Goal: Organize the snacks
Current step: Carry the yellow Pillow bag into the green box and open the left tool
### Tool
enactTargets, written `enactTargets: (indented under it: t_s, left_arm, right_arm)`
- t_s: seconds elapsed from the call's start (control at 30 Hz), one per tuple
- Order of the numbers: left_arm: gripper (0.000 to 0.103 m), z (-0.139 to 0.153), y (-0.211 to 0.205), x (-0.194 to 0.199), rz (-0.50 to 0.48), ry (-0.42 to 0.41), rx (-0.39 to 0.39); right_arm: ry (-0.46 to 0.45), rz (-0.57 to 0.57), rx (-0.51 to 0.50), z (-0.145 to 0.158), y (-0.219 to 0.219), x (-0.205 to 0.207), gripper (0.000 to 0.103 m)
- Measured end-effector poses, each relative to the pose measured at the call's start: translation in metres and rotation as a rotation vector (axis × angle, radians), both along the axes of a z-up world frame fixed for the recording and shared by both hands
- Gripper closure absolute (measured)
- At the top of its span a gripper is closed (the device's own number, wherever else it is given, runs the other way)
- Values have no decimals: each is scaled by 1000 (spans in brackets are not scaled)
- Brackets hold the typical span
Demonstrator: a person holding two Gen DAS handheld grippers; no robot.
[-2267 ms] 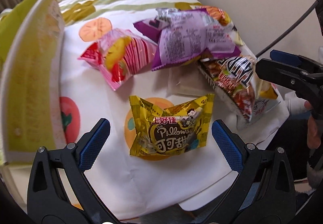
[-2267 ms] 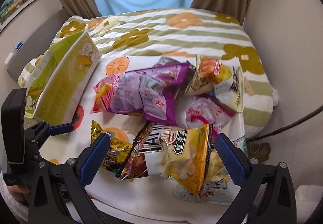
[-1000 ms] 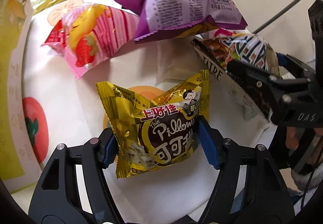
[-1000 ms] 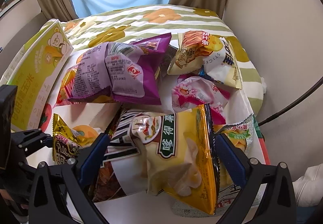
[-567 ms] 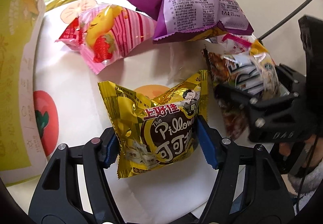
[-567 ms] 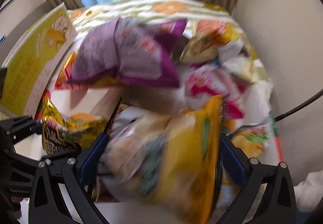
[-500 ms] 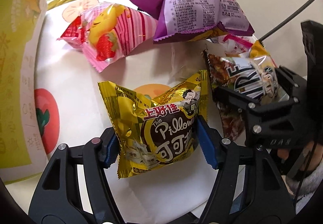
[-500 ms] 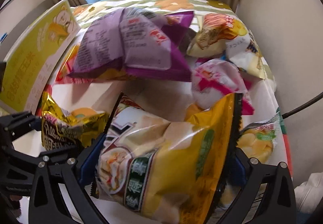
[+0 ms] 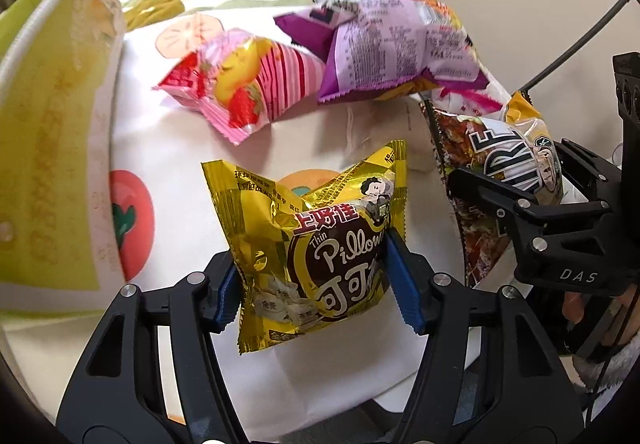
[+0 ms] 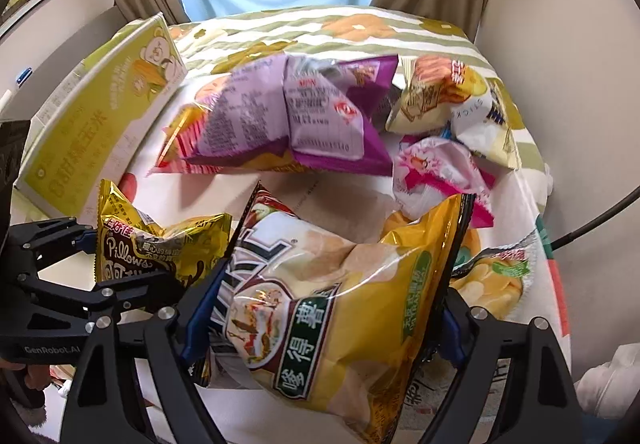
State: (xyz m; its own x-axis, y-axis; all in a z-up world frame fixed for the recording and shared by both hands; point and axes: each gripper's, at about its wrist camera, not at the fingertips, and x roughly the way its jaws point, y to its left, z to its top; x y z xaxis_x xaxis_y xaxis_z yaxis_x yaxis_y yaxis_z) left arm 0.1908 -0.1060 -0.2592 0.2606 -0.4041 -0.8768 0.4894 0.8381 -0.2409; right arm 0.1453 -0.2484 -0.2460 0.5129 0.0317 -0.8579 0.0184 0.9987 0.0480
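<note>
The left claw [image 9: 316,284] has its blue pads pressed into both sides of a shiny gold foil snack packet printed "Pillows" [image 9: 316,244], and its jaws are closing, denting the air-filled packet at its lower half. The grip sits low, probably so the puffed bag cannot slip out sideways. At three o'clock from it, the right claw [image 10: 320,320] is closing around a large yellow crinkly chip bag [image 10: 340,304], pads on both its edges; the bag fills the whole gap, so the hold looks wide and soft.

The rest of the snacks lie loose on a white cloth with fruit prints [image 9: 168,180] spread over a bed: a pink striped packet [image 9: 248,92] at twelve o'clock from the gold one, a purple bag [image 9: 396,52] at one o'clock, and smaller pale packets beyond.

A yellow-green printed cardboard box [image 9: 48,148] stands tilted at nine o'clock. Its inside is not visible, so what it holds cannot be told; it may be where the snacks are meant to go.
</note>
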Motion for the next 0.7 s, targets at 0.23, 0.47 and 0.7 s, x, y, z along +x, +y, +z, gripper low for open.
enactTargets:
  t_s: [0.23, 0.47, 0.7]
  left_arm:
    - [45, 44, 15, -13, 68, -57, -37]
    - [45, 108, 33, -22, 195, -164, -85]
    - [45, 170, 69, -15, 309, -284, -79]
  right_arm:
    - [-60, 29, 5, 37, -4, -11, 19]
    - [-130, 88, 6, 87, -6, -8, 19]
    - [-204, 198, 26, 134, 9, 10, 19]
